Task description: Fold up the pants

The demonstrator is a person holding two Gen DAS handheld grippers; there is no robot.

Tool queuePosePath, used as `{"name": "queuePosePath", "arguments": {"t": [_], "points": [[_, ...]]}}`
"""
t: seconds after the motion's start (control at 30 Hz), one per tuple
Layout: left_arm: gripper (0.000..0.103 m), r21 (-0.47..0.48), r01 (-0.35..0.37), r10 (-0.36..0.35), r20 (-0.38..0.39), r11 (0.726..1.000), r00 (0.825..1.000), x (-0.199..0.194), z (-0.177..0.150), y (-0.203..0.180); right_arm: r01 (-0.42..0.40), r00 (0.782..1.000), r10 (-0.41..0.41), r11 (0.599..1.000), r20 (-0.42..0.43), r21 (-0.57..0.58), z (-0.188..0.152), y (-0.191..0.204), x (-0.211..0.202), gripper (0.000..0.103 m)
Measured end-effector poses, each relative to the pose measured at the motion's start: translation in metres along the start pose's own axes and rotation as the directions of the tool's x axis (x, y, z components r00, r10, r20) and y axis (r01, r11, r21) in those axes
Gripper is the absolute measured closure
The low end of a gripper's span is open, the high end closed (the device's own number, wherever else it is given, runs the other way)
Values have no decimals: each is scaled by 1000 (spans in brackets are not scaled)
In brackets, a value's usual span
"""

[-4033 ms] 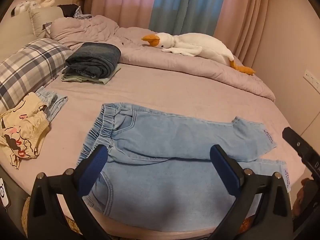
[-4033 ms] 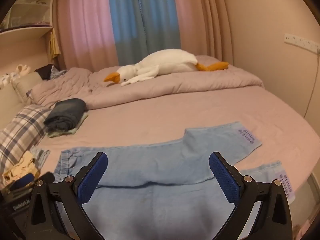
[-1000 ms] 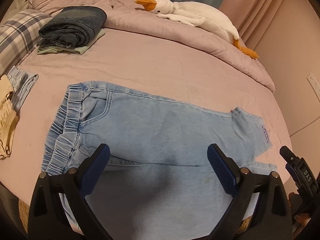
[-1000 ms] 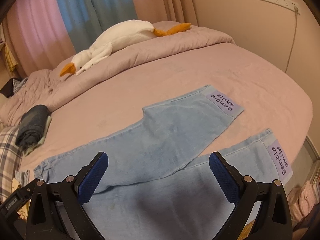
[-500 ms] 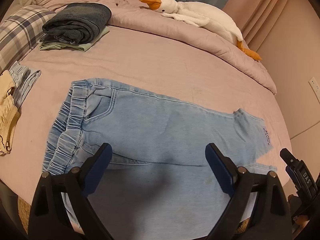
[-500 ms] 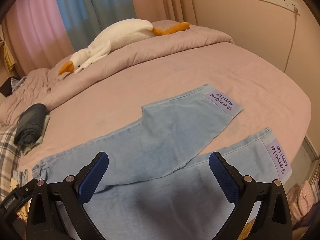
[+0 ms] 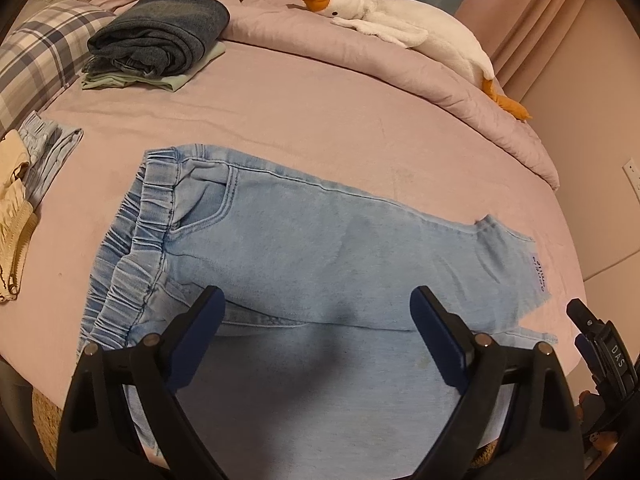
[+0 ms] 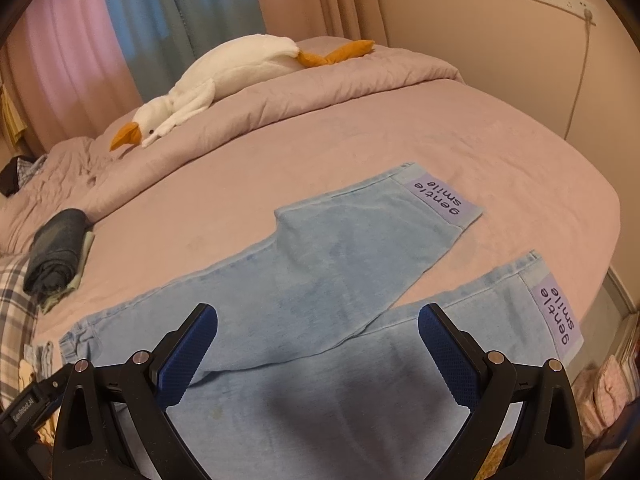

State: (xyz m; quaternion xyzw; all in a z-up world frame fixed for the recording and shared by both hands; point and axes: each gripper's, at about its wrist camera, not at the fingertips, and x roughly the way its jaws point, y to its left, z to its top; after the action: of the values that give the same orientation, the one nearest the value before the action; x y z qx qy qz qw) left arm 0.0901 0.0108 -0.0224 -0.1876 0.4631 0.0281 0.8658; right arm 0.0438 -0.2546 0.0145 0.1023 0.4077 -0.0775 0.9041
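Light blue jeans lie flat across the pink bed, elastic waistband at the left, both legs running right. In the right wrist view the jeans show two cuffs with lilac "gentle smile" patches. My left gripper is open and empty, hovering over the near leg close to the crotch. My right gripper is open and empty, over the near leg around knee height. The right gripper's tip shows at the right edge of the left wrist view.
A stack of folded dark jeans sits at the back left by a plaid pillow. Crumpled clothes lie at the left edge. A plush goose rests on the rolled duvet. The bed's near edge is just below the grippers.
Both grippers have tilted down and drawn closer over the jeans; they stay open. The jeans have not moved.
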Motion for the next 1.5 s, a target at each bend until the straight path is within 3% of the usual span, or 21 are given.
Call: {"name": "queuePosePath", "arguments": {"t": [0.4,0.6,0.77,0.9,0.97,1.03,1.17,1.2,1.23,1.27,1.3,1.4,1.5], "points": [[17,-21,-14,13,-28,1000,1000,13,3,6,13,1000,-13,1000,-12,-5,5,6,11,2],[17,-34,-15,14,-32,999,999,19,8,6,-6,1000,6,1000,-29,-7,24,12,29,2],[17,-58,-18,15,-45,998,999,27,10,9,-106,984,119,989,-132,99,77,11,85,2],[17,-80,-22,16,-68,997,998,34,10,14,-27,971,61,988,-230,149,109,16,145,3],[17,-83,-29,22,-79,996,997,36,10,17,87,961,-50,989,-270,123,120,21,182,10],[17,-88,-35,28,-85,995,996,38,10,19,135,949,-96,985,-301,110,122,23,206,13],[17,-101,-38,29,-92,994,995,39,11,24,206,907,-157,975,-392,87,110,16,250,38],[17,-103,-40,30,-92,994,995,39,10,25,218,917,-186,975,-353,52,109,18,249,47],[17,-105,-44,34,-93,994,995,39,10,25,240,922,-227,971,-313,5,108,21,244,72],[17,-106,-46,36,-95,993,995,39,9,25,270,919,-265,962,-292,-24,106,20,239,89],[18,-107,-44,34,-96,993,995,39,8,25,258,927,-248,966,-280,-3,106,14,232,91],[18,-118,-13,2,-89,993,996,35,8,24,120,972,-102,990,-210,79,103,-10,189,93],[18,-125,8,-17,-73,992,997,31,12,21,-19,996,32,988,-88,152,94,-36,126,93]]}}
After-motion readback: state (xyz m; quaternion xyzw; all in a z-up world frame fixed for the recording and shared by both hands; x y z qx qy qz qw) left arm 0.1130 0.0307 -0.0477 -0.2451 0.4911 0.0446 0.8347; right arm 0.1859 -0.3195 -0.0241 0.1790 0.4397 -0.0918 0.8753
